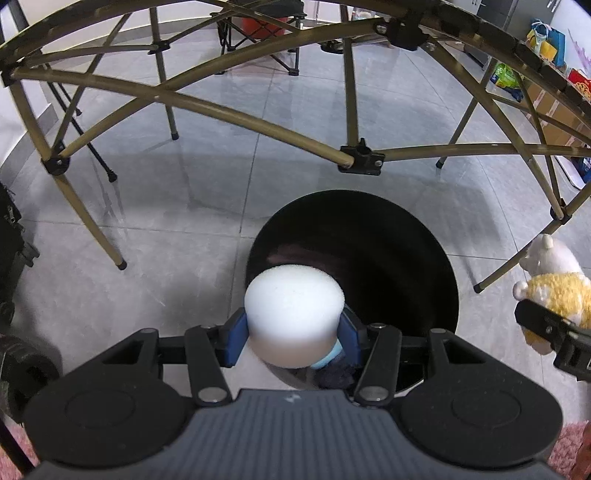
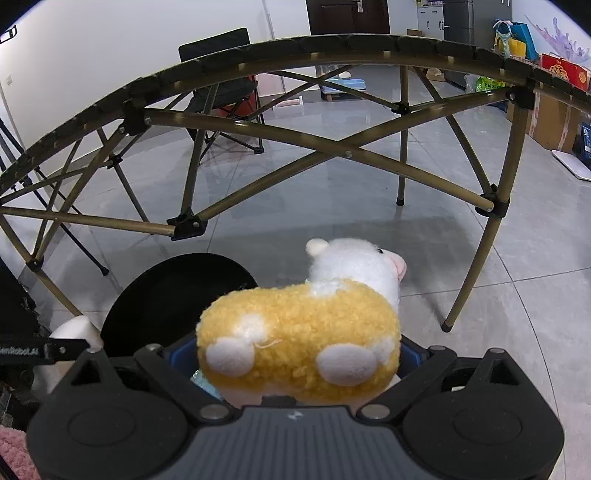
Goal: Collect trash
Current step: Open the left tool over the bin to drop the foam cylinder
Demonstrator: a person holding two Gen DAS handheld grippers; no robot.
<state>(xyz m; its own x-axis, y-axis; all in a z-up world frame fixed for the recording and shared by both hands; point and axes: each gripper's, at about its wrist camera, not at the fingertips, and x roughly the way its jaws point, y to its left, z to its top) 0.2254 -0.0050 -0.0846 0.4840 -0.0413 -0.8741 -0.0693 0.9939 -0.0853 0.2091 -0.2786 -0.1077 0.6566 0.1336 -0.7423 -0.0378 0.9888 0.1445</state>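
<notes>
Ahead of you: folding table frame [image 2: 258, 133], bronze tubes crossed, black joints, feet on grey tiled floor [image 2: 369, 236]. Behind it, black folding chair [image 2: 218, 74] with something red beneath seat. Dark door [image 2: 347, 14] at far wall. To your right: cardboard boxes [image 2: 550, 118], red gift box [image 2: 565, 72] on top, blue bag [image 2: 524, 35], green packet [image 2: 487, 84]. Pink fluffy fabric [image 2: 14, 454] at lower left edge.

Right gripper [image 2: 299, 354] has a yellow-and-white plush toy [image 2: 303, 332] clamped between its blue pads, the toy lying sideways with its white head pointing away, up and to the right. Just left of it sits the black bin [image 2: 162, 299], open mouth showing, on the grey tiled floor [image 2: 369, 243]. At the far left edge the other gripper [image 2: 44, 350] carries a white foam piece [image 2: 74, 328]. A folding table frame [image 2: 258, 136] arches over it all.
</notes>
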